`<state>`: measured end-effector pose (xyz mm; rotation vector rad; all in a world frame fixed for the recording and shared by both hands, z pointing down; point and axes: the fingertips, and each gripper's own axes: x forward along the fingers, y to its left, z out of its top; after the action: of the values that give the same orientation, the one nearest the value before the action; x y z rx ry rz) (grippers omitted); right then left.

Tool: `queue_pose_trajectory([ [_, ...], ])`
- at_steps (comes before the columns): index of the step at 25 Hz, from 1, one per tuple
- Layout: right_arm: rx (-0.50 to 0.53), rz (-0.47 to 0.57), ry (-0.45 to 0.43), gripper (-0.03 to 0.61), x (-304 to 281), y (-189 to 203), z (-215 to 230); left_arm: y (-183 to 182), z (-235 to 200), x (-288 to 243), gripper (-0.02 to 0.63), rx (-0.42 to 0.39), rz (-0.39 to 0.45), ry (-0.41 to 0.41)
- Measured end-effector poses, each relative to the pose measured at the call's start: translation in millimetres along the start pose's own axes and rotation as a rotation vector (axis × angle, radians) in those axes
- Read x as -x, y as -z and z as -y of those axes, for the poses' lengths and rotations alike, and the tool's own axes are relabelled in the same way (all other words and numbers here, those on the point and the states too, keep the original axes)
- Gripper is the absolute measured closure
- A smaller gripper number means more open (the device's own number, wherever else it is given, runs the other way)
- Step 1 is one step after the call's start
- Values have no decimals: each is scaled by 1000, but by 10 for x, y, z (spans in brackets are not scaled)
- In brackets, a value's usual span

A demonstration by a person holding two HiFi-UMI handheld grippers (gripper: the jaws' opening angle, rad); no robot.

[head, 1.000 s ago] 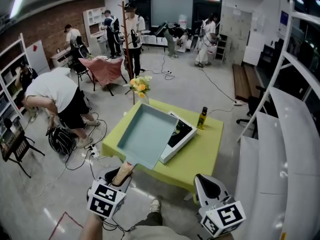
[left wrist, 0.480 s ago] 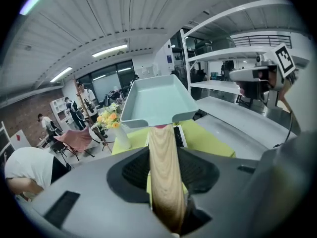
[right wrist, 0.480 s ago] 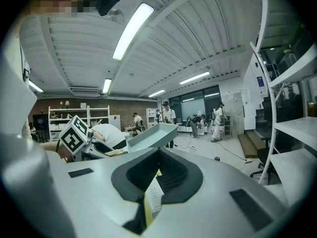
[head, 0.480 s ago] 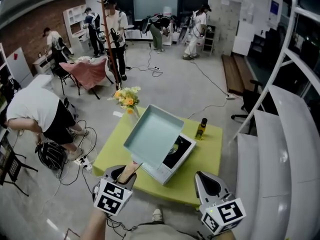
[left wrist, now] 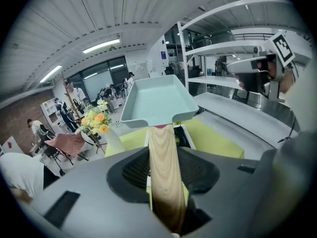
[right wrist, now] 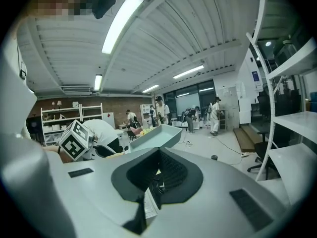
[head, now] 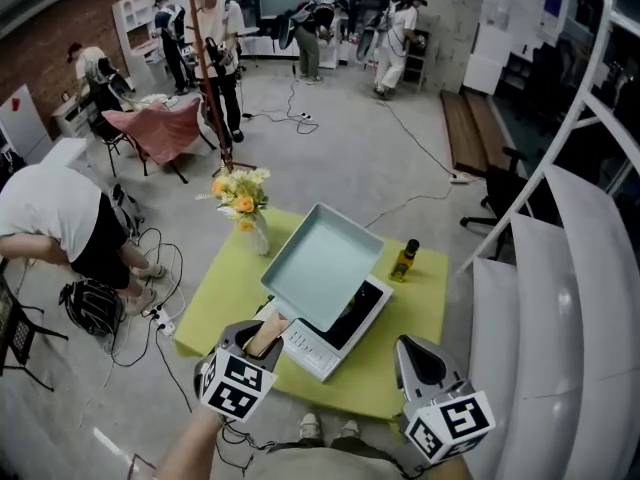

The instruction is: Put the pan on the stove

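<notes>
One square teal pan (head: 322, 265) lies over the stove (head: 305, 346), tilted, its wooden handle (left wrist: 162, 157) pointing back at the left gripper (head: 262, 336), which pinches it. Flowers (head: 240, 193) stand left of the stove and a bottle (head: 404, 260) beyond it, both clear. The right gripper (head: 425, 363), near the stove's right, is pressed together on nothing.

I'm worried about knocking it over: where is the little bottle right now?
In the head view, the bottle stands upright on the green table, toward its far right corner, just right of the pan and beyond the stove.
</notes>
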<state>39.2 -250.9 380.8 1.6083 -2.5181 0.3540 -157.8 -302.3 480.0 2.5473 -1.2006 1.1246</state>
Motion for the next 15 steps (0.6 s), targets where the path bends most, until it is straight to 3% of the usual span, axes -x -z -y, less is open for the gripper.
queue_pose_trajectory([
  [15, -25, -75, -39, 572, -383, 208, 501, 100, 139, -562, 457, 23, -83, 0],
])
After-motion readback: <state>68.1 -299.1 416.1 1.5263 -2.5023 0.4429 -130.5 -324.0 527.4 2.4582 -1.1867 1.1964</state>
